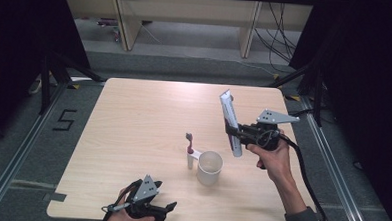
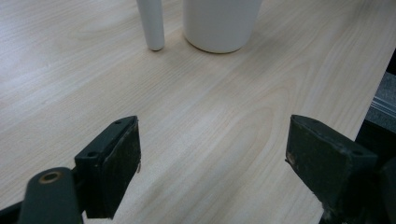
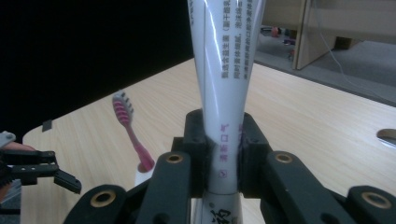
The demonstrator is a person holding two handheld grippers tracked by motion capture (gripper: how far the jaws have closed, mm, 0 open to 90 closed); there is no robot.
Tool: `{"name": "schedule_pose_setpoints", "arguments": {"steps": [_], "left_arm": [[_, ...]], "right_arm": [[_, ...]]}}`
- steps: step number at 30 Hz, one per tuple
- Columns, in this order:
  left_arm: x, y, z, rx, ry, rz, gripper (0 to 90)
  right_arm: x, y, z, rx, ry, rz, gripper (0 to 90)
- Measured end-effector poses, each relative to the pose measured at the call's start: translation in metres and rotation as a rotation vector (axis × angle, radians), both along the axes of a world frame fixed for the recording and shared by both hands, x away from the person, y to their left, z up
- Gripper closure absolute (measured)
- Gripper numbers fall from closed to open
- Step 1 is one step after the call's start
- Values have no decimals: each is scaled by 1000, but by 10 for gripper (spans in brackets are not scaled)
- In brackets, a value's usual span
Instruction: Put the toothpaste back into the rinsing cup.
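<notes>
the table (image 1: 132,138) takes up the middle of the high view, pale wood, with grey floor around it and dark curtains at both sides.

the right gripper (image 1: 232,128) sits right of centre in the high view, held up off the table by a hand (image 1: 274,156) whose forearm comes in from the lower right. its jaws are closed tight on a tube (image 1: 230,123), gripping it partway along. the tube is white, long and nearly upright, with its flat crimped end at the top and leaning a little toward the upper left of the frame. in the right gripper view the tube (image 3: 225,93) rises from between the 2 jaws at the bottom centre and runs off the top edge, with small print down its side.

the left gripper (image 1: 171,207) lies low at the bottom edge of the high view, left of centre, in a hand (image 1: 124,218). its jaws stand wide apart with nothing between them; in the left gripper view bare table (image 2: 210,140) shows in the gap.

the cup (image 1: 209,167) is white and stands upright just below centre in the high view, below and left of the tube.

the toothbrush (image 1: 190,151) stands just left of the cup, pink handle in a white base, bristles up. the right gripper view shows the toothbrush (image 3: 130,130) at centre left.
</notes>
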State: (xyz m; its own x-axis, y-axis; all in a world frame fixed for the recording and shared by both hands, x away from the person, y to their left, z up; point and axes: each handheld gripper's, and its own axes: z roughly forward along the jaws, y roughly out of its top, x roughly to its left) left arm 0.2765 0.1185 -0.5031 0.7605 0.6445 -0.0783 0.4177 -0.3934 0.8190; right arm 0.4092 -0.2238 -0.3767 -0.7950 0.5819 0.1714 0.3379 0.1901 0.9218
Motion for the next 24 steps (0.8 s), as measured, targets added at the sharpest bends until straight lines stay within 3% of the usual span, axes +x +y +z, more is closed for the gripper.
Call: {"name": "schedule_pose_setpoints", "arguments": {"steps": [1, 2, 4, 6, 8, 11, 24], "left_arm": [[-1, -1, 0, -17, 2, 6, 174], [0, -1, 0, -17, 2, 6, 174], [0, 0, 0, 2, 2, 6, 174], [0, -1, 0, -18, 2, 7, 174], [0, -1, 0, -11, 4, 5, 174], [0, -2, 0, -11, 3, 4, 174], [1, -2, 0, -6, -1, -4, 174]], "right_arm": [[-2, 3, 0, 11, 11, -2, 776], [-1, 6, -1, 22, -10, 14, 776], [-2, 10, -3, 30, -1, 31, 775], [-3, 14, -5, 20, -26, 28, 776], [-5, 18, -7, 35, -3, 43, 775], [-5, 23, -11, 41, -21, 59, 775], [-10, 40, -24, 54, 9, 106, 775]]}}
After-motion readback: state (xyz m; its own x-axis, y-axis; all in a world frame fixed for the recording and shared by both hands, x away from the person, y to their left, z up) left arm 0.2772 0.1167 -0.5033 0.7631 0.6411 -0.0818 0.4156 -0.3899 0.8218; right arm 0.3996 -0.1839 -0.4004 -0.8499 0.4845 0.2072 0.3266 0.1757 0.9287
